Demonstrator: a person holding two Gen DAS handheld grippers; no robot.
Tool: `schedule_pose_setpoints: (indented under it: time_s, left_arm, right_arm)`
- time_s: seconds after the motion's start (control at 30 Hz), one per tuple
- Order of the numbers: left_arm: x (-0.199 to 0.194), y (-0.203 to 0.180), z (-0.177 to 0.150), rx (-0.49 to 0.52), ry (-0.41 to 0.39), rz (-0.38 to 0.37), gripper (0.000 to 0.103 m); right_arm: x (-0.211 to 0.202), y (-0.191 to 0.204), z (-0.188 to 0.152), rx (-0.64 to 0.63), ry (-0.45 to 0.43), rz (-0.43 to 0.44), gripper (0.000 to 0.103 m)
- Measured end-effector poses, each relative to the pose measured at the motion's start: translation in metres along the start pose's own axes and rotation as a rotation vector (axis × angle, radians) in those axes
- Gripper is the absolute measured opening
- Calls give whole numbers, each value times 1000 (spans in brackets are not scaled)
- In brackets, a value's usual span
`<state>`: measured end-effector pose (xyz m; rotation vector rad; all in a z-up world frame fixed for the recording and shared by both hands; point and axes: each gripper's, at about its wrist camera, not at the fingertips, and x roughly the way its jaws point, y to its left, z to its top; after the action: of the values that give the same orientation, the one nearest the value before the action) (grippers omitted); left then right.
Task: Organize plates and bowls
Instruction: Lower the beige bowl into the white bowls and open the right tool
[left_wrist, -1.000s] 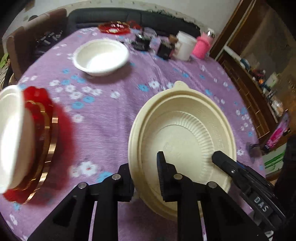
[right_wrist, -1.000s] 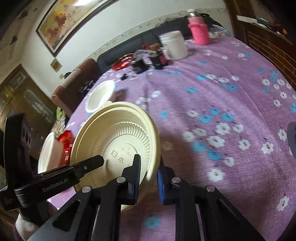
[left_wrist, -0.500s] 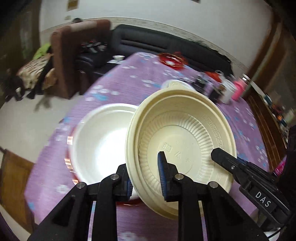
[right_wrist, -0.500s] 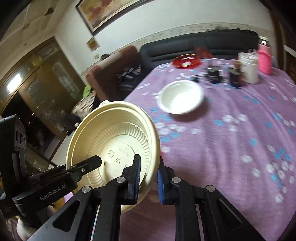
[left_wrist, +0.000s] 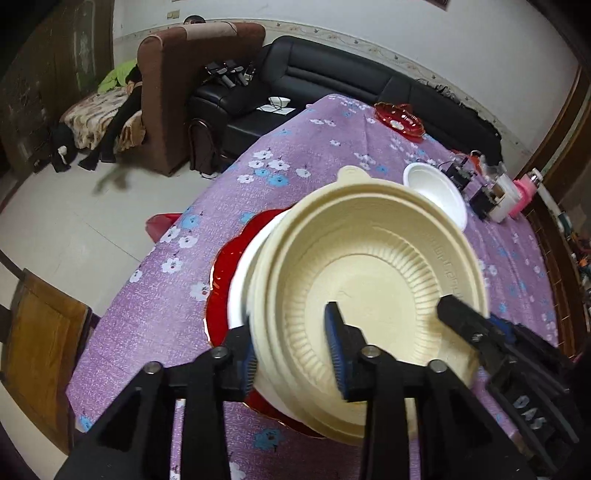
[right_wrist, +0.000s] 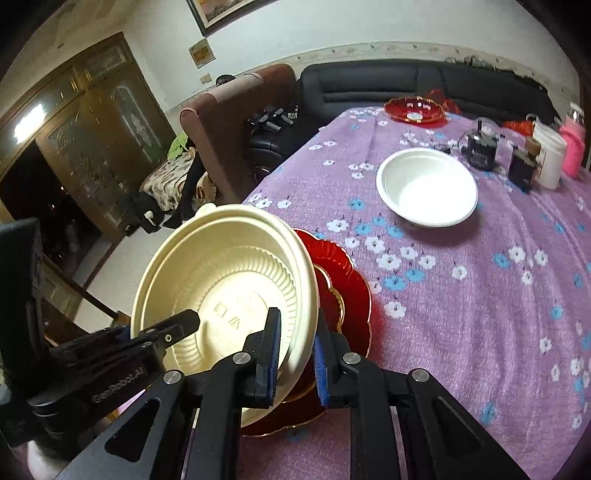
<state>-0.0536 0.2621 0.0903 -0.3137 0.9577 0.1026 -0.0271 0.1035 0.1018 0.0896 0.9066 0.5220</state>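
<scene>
A round table with a purple flowered cloth (left_wrist: 317, 155) stands in a living room, with a black sofa (left_wrist: 332, 81) behind it.

From the left wrist view, the big cream bowl (left_wrist: 373, 295) now sits over the stack at the near left edge of the table: a white bowl (left_wrist: 240, 291) on a red plate (left_wrist: 221, 273). A second ago it was over bare cloth, out in the middle. The left gripper (left_wrist: 291, 358) has just been opening. Its fingers stand apart, with the cream bowl's rim between them but not pinched. The right gripper (left_wrist: 476, 325) shows at the bowl's right rim. Another white bowl (left_wrist: 436, 188) waits far off.

From the right wrist view, the right gripper (right_wrist: 295, 354) has its fingers clamped on the cream bowl's (right_wrist: 225, 284) near rim. The bowl looks tilted over the red plate (right_wrist: 343, 291). The left gripper (right_wrist: 177, 325) reaches in from the left.

I think the bowl is being set down on the stack. The right gripper must let go next, and the far white bowl (right_wrist: 428, 184) still needs stacking.
</scene>
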Motion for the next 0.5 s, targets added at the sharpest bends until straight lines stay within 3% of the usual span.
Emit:
schedule_pose_setpoints:
  time_s: [0.1,0.2,0.33,0.5]
  left_arm:
    - [-10,3,2,-12,-31,-11,43]
    - [-25,10,5,-34,-81,-14,56]
    - [-47,23,5,-68,-147,-34,61]
    - [-64,32,-2,-97,-186,-68,67]
  right_arm:
    - [3,4,0,-22,-8,-27,19]
    - [7,7,-1,-48,-11,-57,18]
    - [13,9,-2,-59,-10,-72,19]
    - [10,-1,-1,-1,-47,-30,36]
